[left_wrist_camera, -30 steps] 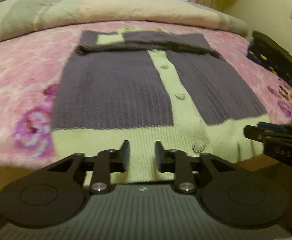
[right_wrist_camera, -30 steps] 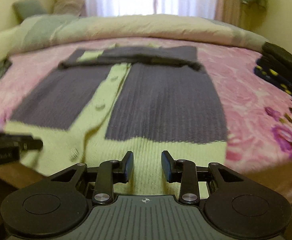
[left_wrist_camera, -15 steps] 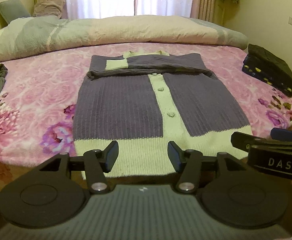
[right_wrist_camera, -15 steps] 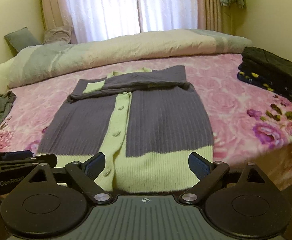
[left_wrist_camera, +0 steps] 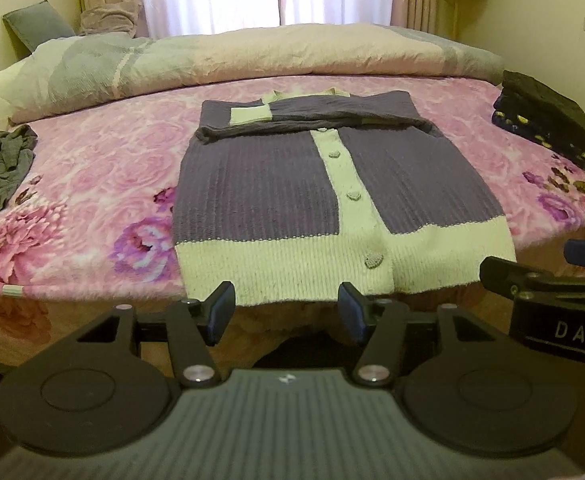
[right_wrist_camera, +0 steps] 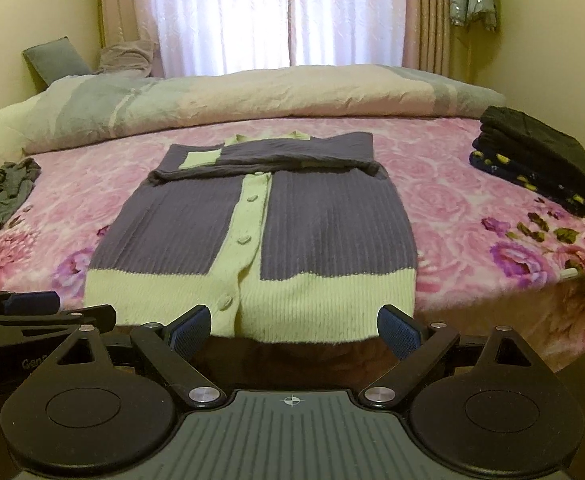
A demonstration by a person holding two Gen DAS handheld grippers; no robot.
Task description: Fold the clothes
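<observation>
A purple and pale green knitted cardigan (left_wrist_camera: 292,184) (right_wrist_camera: 276,236) lies flat on the pink floral bed, buttons up, with its sleeves folded across the chest. Its green hem hangs slightly over the near bed edge. My left gripper (left_wrist_camera: 286,312) is open, just short of the hem's left half, nothing between its fingers. My right gripper (right_wrist_camera: 294,330) stands wide open before the hem's right half, also with nothing in it. Each gripper shows at the side of the other's view: the right one (left_wrist_camera: 548,292) and the left one (right_wrist_camera: 32,312).
A stack of folded dark clothes (left_wrist_camera: 544,124) (right_wrist_camera: 532,156) sits at the bed's right edge. A crumpled grey garment (left_wrist_camera: 0,164) (right_wrist_camera: 0,196) lies at the left. A rolled duvet (left_wrist_camera: 232,60) and pillows line the far side by the curtained window.
Both grippers opened, letting go of the green hem, and pulled back and up from the cardigan. The hem now lies flat at the bed edge.
</observation>
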